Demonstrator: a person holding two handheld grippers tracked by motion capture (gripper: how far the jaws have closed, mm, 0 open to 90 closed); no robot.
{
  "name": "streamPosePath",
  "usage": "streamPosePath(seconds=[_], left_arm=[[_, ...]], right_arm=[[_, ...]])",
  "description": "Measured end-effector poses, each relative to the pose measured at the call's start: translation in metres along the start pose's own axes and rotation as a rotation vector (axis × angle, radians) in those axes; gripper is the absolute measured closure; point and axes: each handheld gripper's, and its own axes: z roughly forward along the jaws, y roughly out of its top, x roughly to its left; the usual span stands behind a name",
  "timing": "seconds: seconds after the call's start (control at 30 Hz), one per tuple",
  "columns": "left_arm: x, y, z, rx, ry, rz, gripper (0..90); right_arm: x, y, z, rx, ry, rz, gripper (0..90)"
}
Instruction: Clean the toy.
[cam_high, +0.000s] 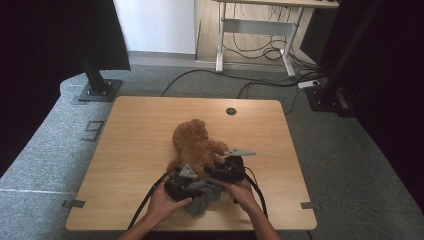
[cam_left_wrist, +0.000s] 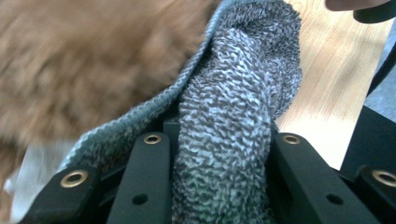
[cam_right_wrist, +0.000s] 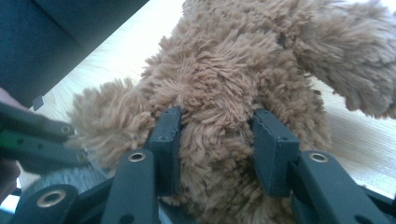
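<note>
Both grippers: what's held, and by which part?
Left gripper: grey knit cloth, a bunched fold. Right gripper: brown teddy bear, jaws pressed into a furry limb or body part.

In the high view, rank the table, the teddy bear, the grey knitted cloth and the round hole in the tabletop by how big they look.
1. Table, by far the largest.
2. Teddy bear.
3. Grey knitted cloth, though the hands and tongs partly cover it, so its full extent is unsure.
4. Round hole, the smallest.

wooden table (cam_high: 130, 150); brown teddy bear (cam_high: 195, 142) lies on it
</note>
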Motion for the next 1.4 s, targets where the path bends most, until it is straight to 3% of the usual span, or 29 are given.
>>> streamPosePath(seconds=[0.23,0.7,1.03,1.27,1.4], left_arm=[[0.027,-0.021,-0.019,-0.018,-0.003,-0.076,68.3],[0.051,-0.040,-0.030,-0.030,0.030,-0.132,67.6],[0.058,-0.043,-0.053,-0.128,0.011,-0.117,66.4],[0.069,-0.047,-0.072,-0.190,0.002,-0.157,66.4],[0.079,-0.051,-0.080,-0.212,0.019,-0.184,66.4]], right_arm=[[-0.003,-0.002,0.000,-0.015,0.003,0.013,56.0],[-0.007,-0.007,-0.004,-0.045,0.013,0.030,54.7],[-0.007,-0.005,-0.017,-0.111,0.018,-0.020,48.2],[-0.011,-0.006,-0.025,-0.140,0.000,-0.021,46.4],[-0.012,-0.006,-0.028,-0.149,-0.006,-0.017,45.7]])
